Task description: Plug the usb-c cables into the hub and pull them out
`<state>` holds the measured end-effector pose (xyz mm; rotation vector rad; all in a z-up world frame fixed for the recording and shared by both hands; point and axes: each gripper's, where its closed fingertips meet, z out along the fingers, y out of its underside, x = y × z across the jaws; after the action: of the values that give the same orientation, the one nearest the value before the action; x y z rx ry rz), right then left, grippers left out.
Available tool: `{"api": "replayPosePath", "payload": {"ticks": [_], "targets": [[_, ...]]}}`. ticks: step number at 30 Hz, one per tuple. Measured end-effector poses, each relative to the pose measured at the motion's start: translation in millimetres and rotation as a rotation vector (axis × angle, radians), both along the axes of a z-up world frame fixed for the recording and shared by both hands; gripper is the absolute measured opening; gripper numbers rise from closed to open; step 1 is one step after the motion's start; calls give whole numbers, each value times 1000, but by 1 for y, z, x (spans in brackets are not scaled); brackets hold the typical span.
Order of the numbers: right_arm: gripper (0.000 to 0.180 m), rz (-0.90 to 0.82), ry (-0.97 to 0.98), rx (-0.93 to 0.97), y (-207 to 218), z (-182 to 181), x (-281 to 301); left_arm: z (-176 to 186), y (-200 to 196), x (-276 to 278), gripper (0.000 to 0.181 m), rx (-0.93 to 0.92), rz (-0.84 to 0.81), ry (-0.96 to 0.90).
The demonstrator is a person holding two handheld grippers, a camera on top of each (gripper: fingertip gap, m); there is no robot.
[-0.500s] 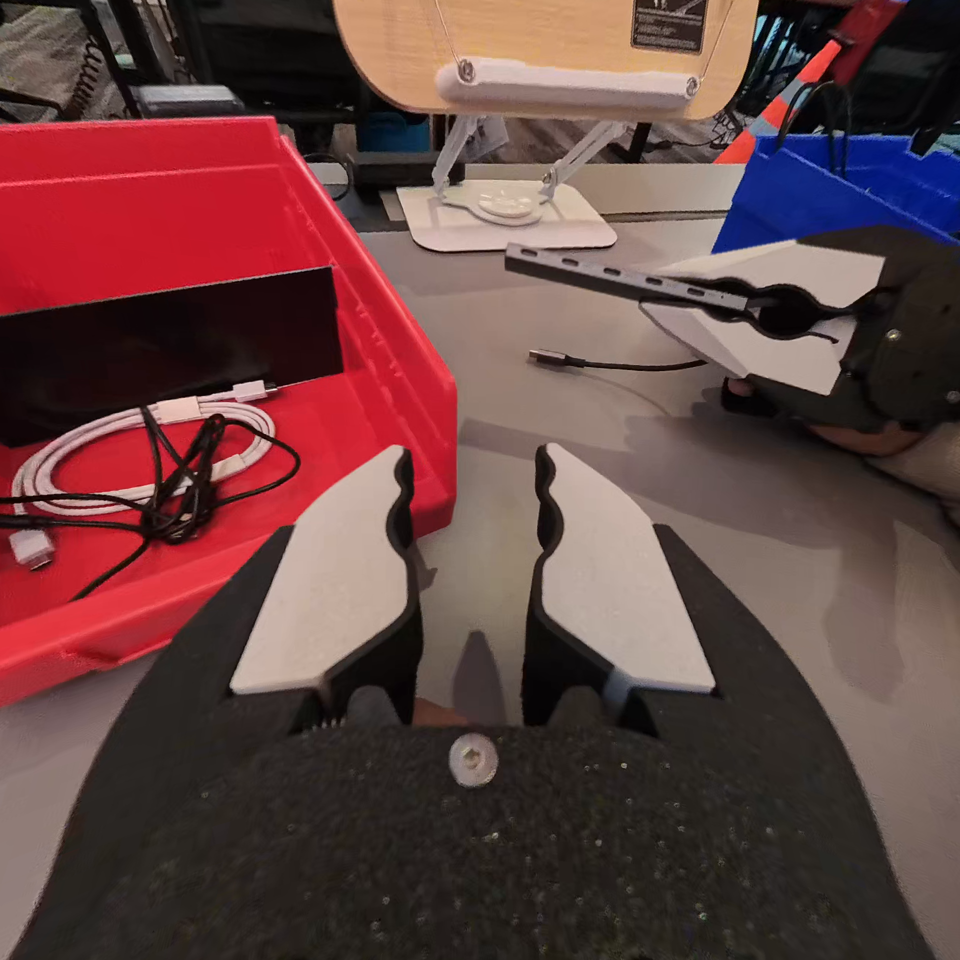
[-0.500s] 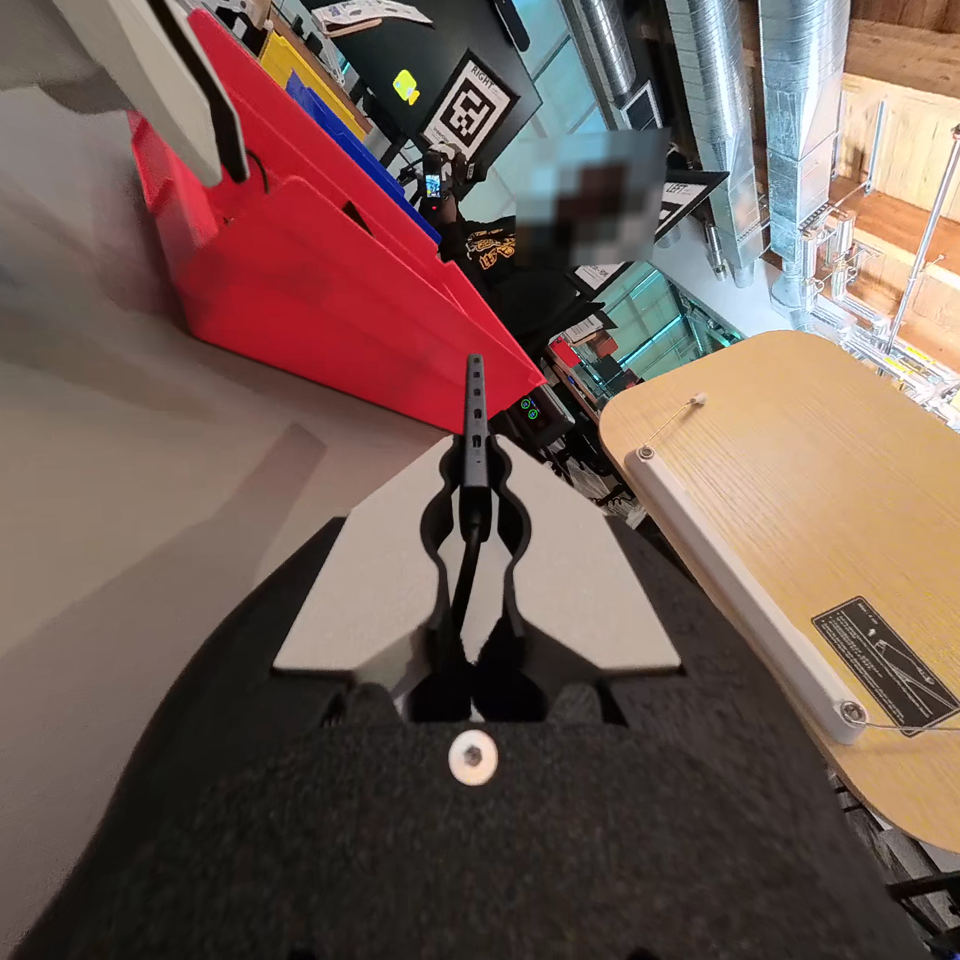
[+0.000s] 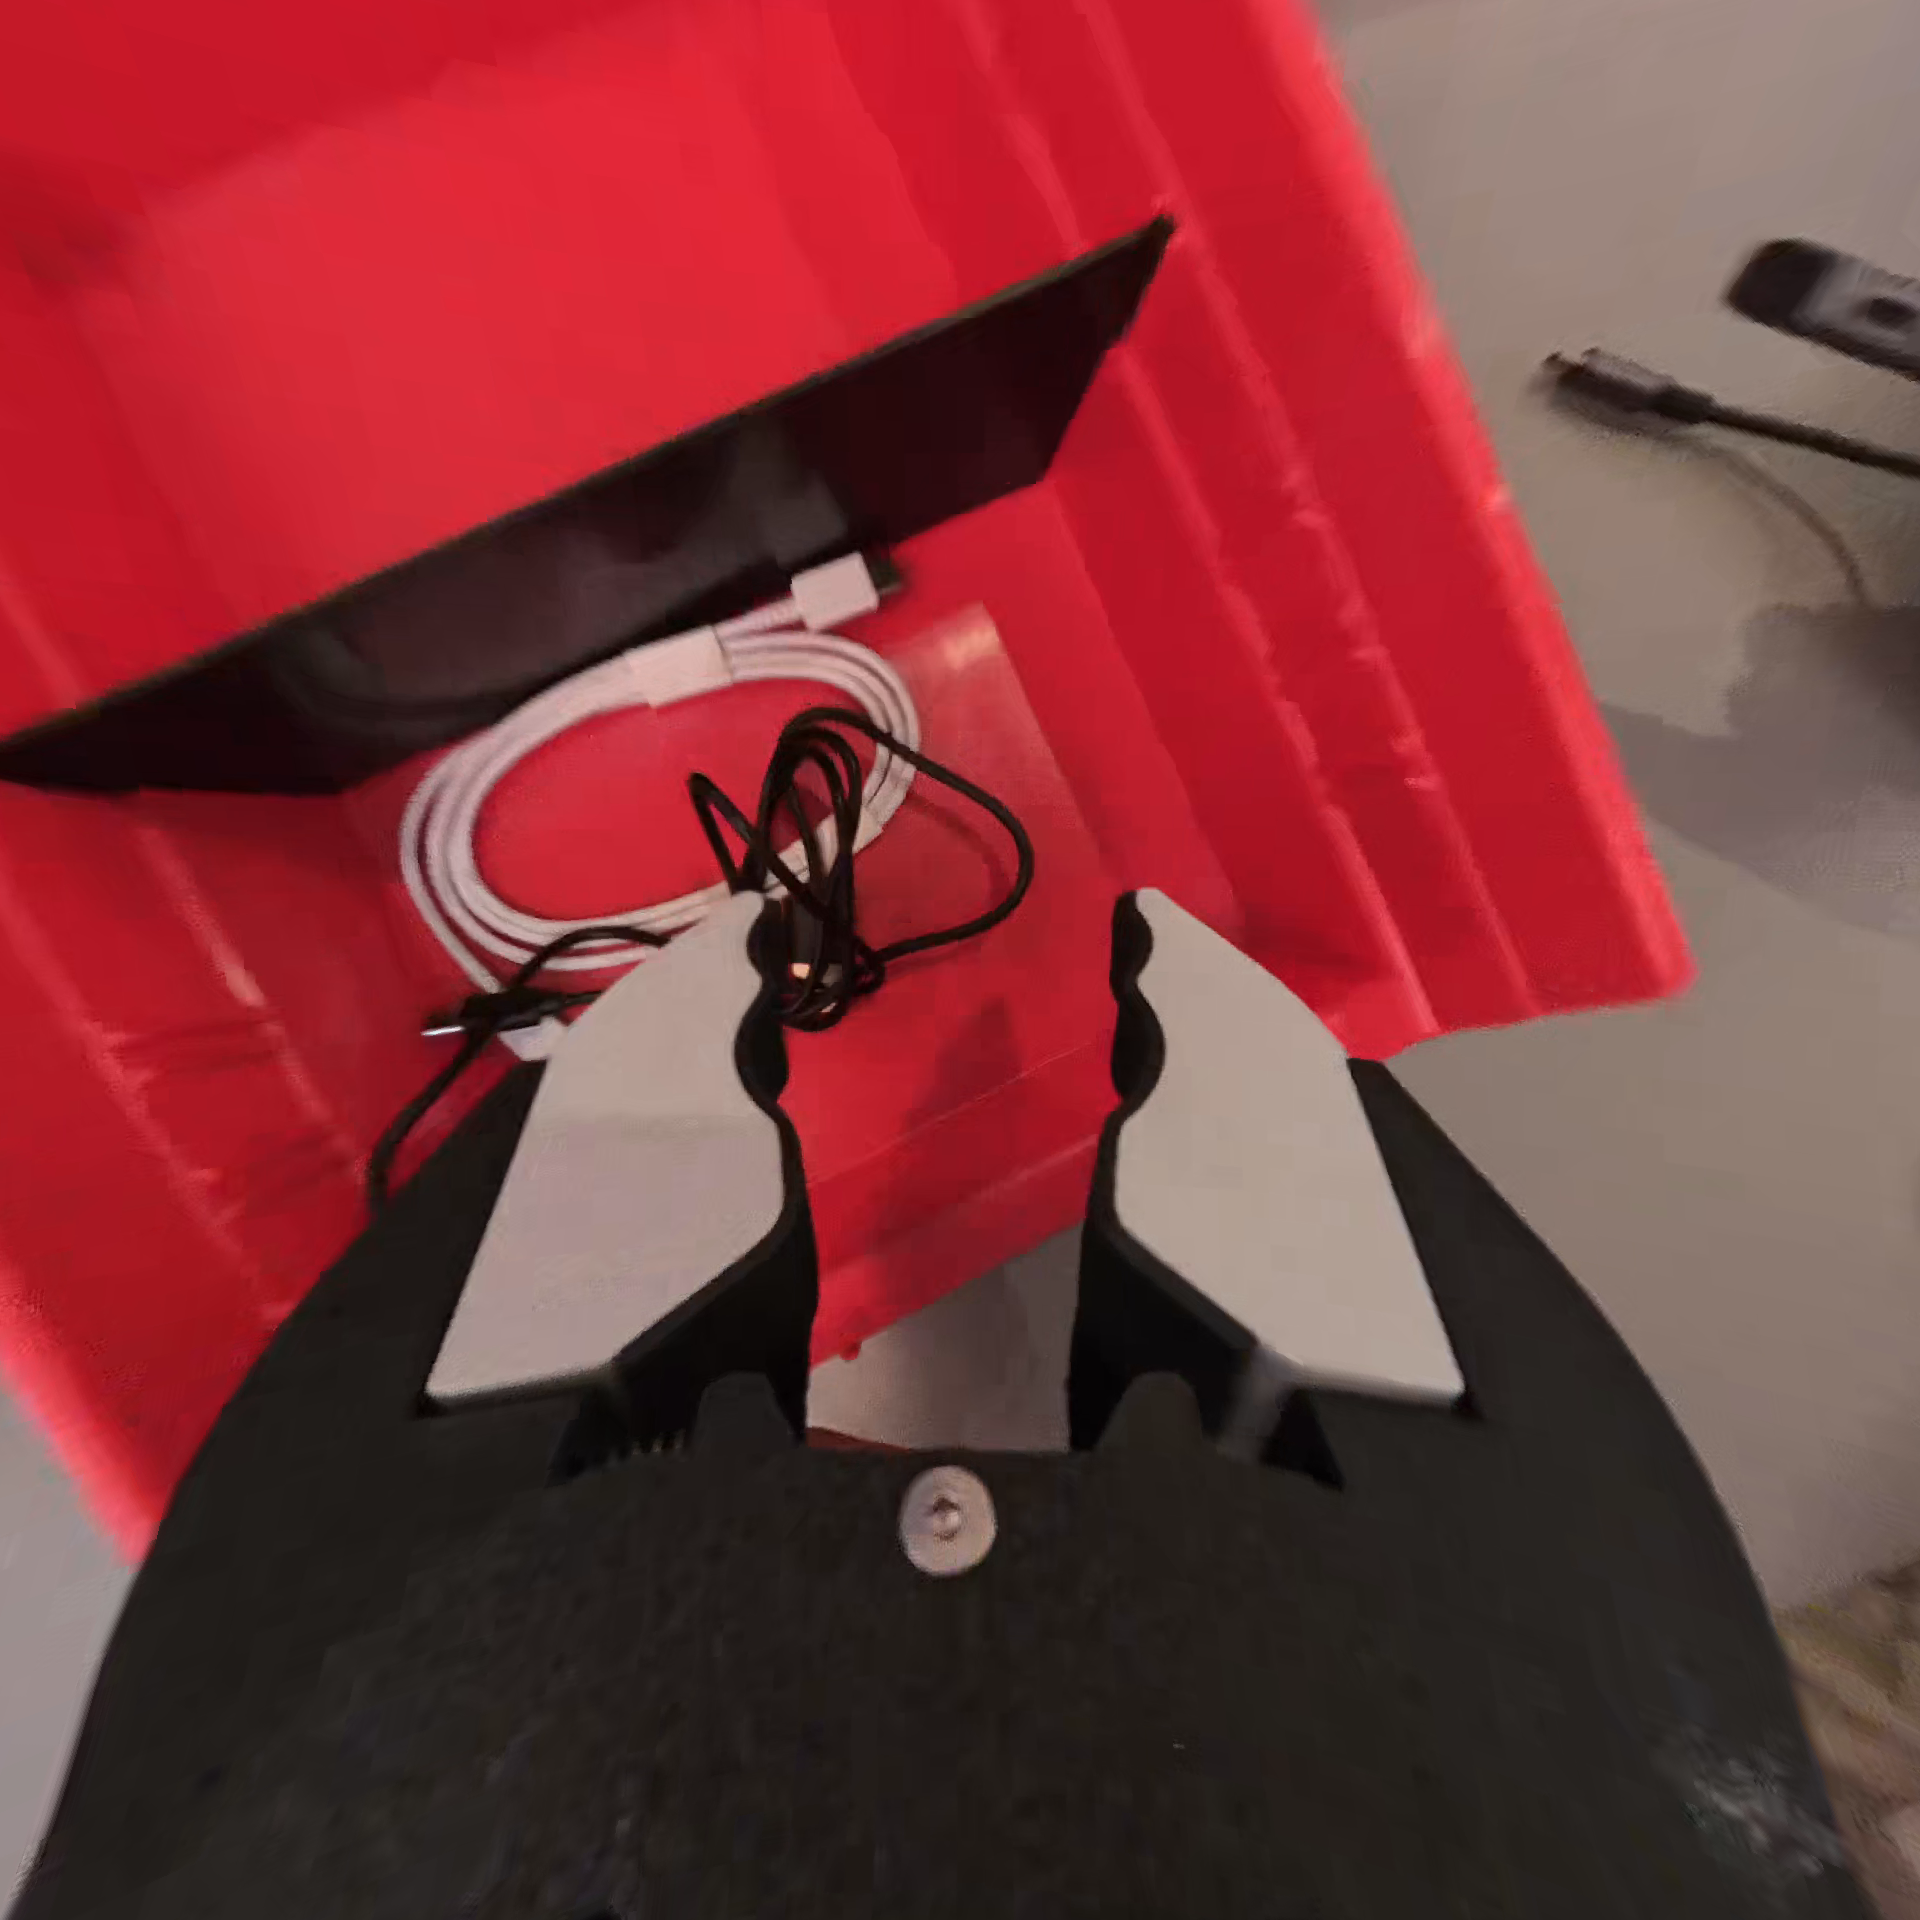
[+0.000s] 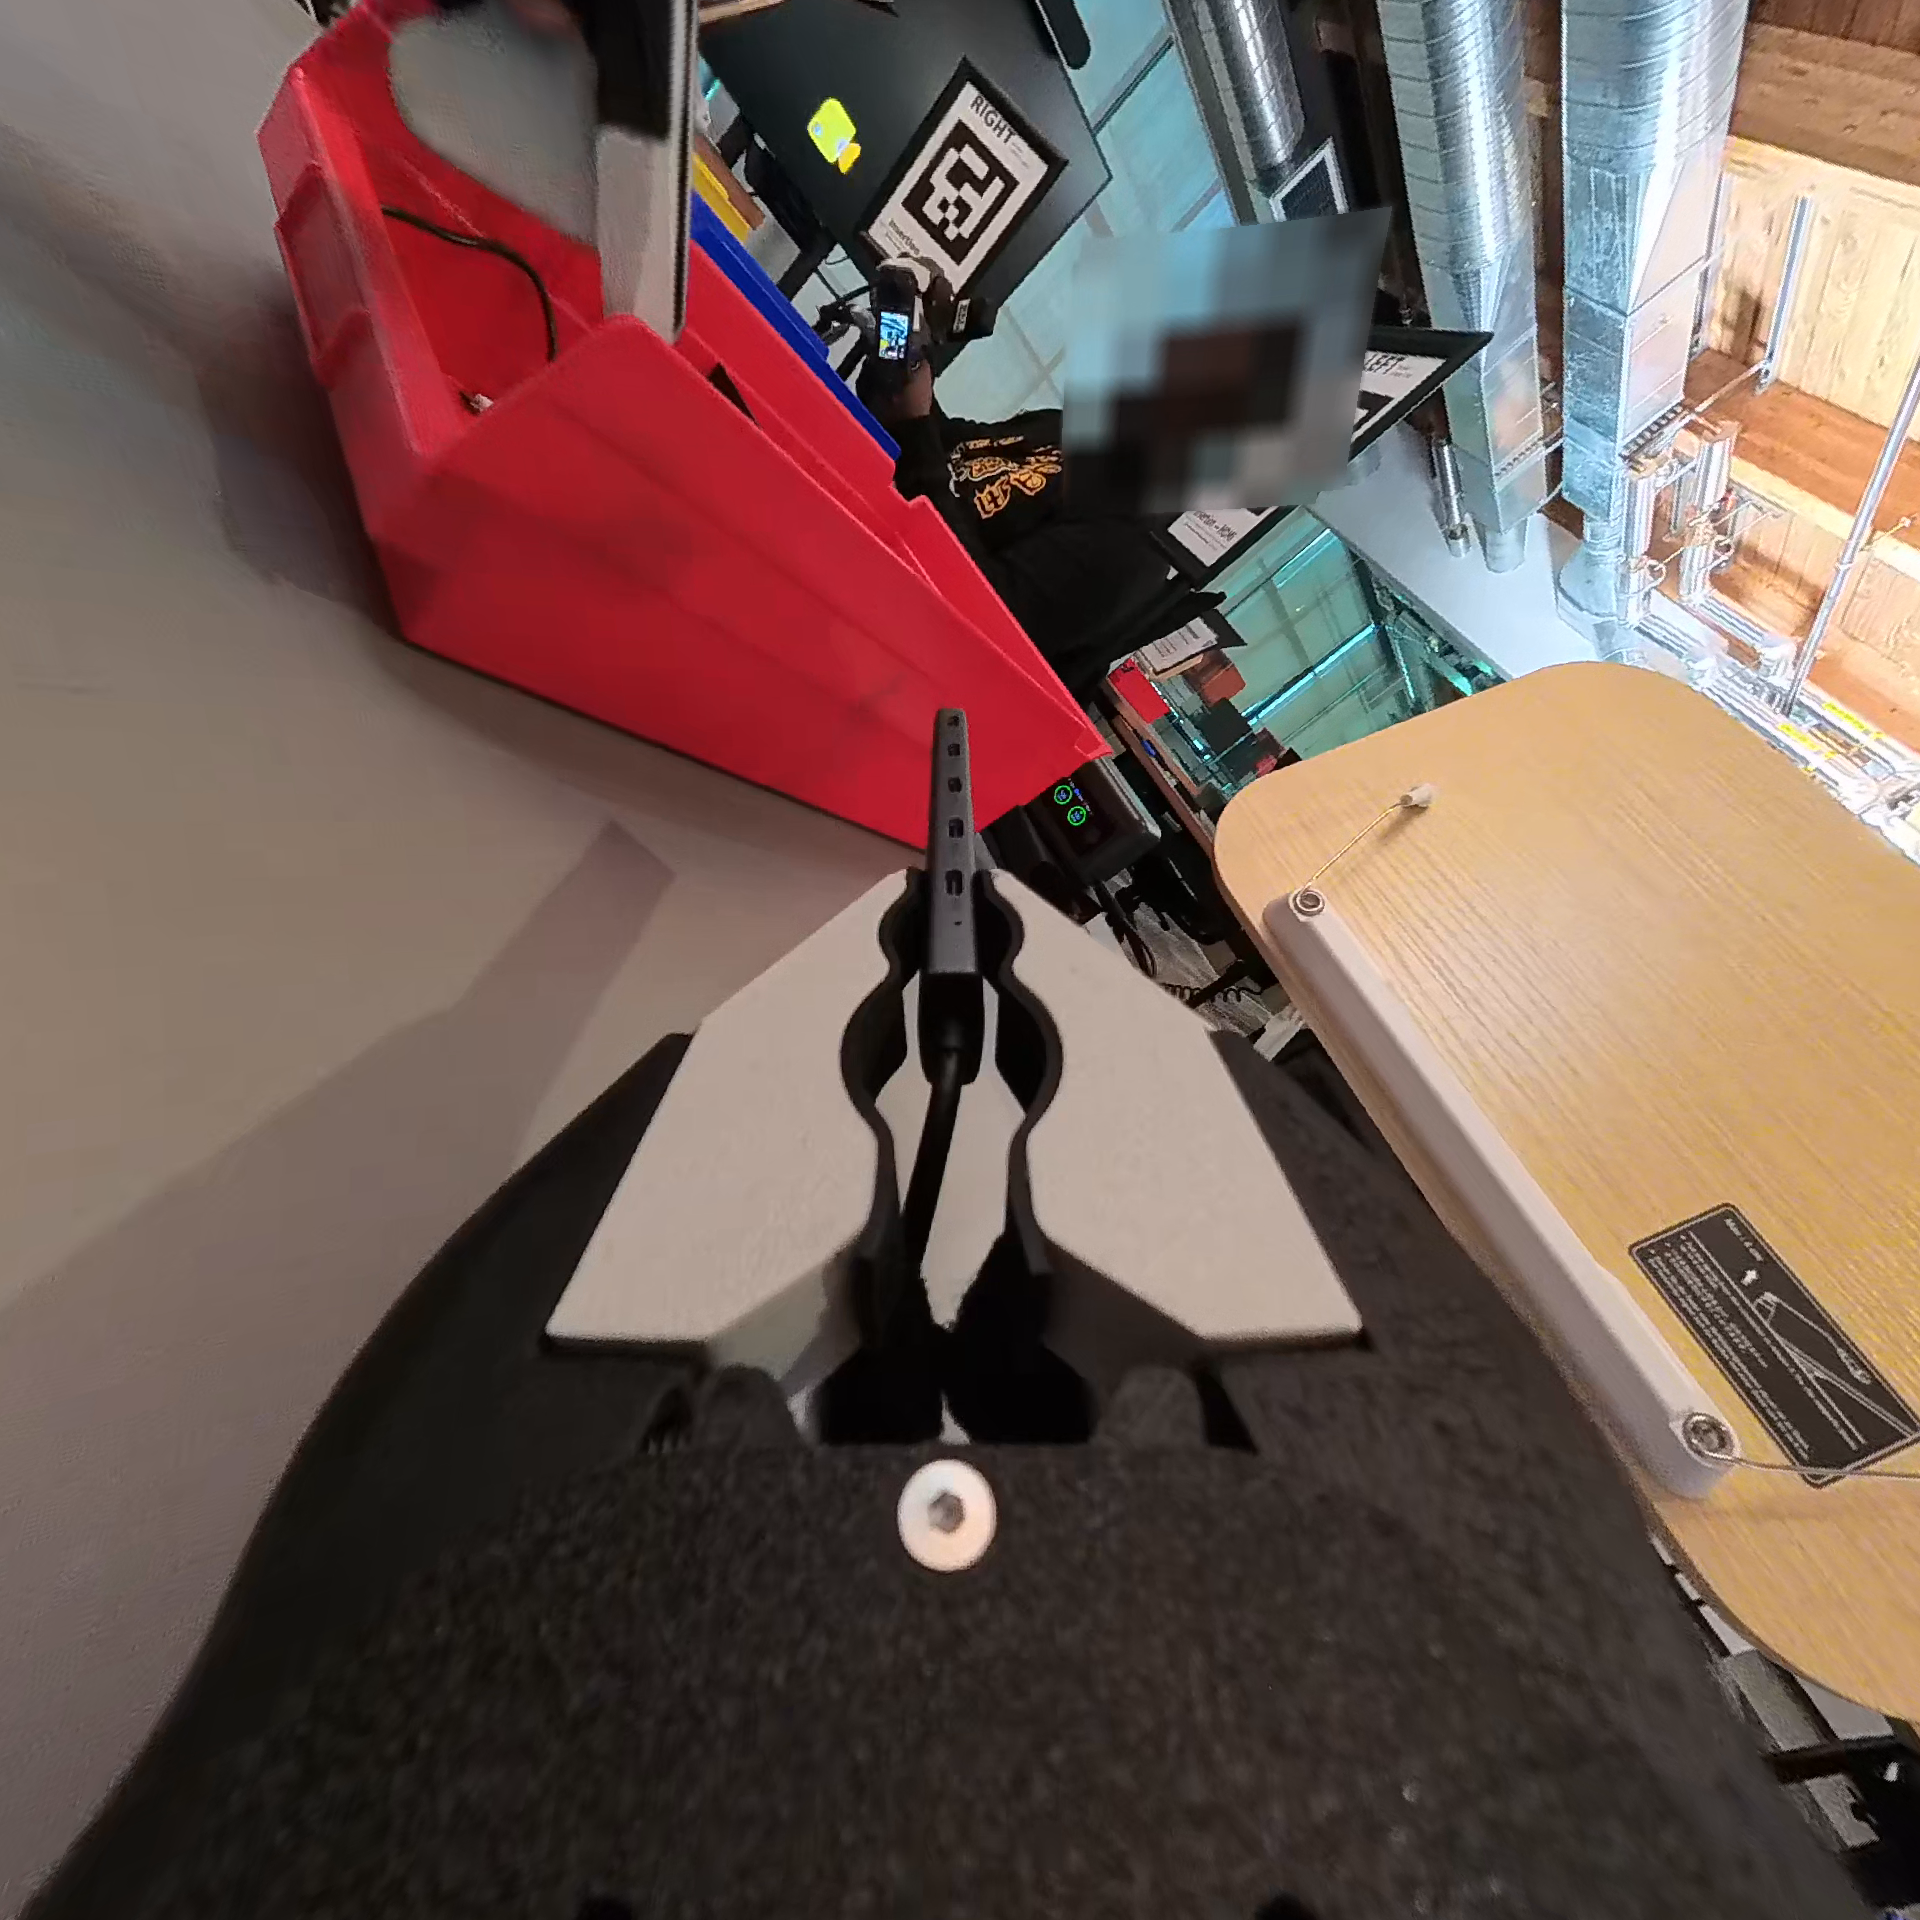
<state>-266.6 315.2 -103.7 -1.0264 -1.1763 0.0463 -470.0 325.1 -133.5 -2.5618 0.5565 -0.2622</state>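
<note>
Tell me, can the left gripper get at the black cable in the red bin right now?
Probably yes. The left gripper is open above the red bin, whose top is uncovered, and the tangled black cable lies just ahead of its fingertips. The white cable coiled under it could get caught too.

Red bin (image 3: 1351,623), glossy all over. Inside: coiled white cable (image 3: 665,717), tangled black cable (image 3: 831,831), flat black divider (image 3: 623,561). Grey tabletop (image 3: 1714,1039). Dark grey hub (image 4: 951,831), black lead. Pale wood-grain board (image 4: 1610,987) with white bar, black label. Black-and-white square marker (image 4: 961,177) behind.
</note>
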Motion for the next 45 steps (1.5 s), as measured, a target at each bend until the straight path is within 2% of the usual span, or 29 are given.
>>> {"api": "replayPosePath", "payload": {"ticks": [2,5,8,11,14,18,20,22,27,29,31,33,35,39,42,45], "targets": [[9,2,-4,-1,0,-1,0,-22,7,-5,46,-103,44,10],[9,6,-9,-2,-1,-2,-1,-47,17,-17,25,-148,70,114],[9,4,-4,-4,-1,-1,0,-39,23,-19,4,-83,38,166],[9,-6,21,-20,2,2,3,6,20,-7,3,110,-32,184],[9,-23,55,-41,7,6,8,77,-4,9,2,378,-94,250],[9,-46,90,-66,13,9,13,167,-73,75,2,730,-312,141],[9,-53,101,-75,15,10,15,180,-111,110,2,806,-426,85],[9,-59,111,-81,17,11,17,160,-135,138,2,774,-490,48],[9,-65,122,-94,19,12,19,41,-165,170,2,594,-572,120],[9,-65,114,-91,19,11,18,4,-179,176,3,540,-624,145],[9,-62,105,-85,18,10,17,-18,-189,178,3,482,-629,135],[9,-61,100,-85,18,9,17,-27,-200,182,7,402,-632,59],[9,-60,100,-87,18,9,16,-31,-207,185,24,327,-615,-19],[9,-59,100,-94,18,8,16,-10,-219,185,36,263,-605,-212],[9,-59,94,-99,19,7,16,12,-191,154,35,275,-420,-255],[9,-57,92,-96,18,6,15,7,-177,129,34,220,-267,-204]]}}
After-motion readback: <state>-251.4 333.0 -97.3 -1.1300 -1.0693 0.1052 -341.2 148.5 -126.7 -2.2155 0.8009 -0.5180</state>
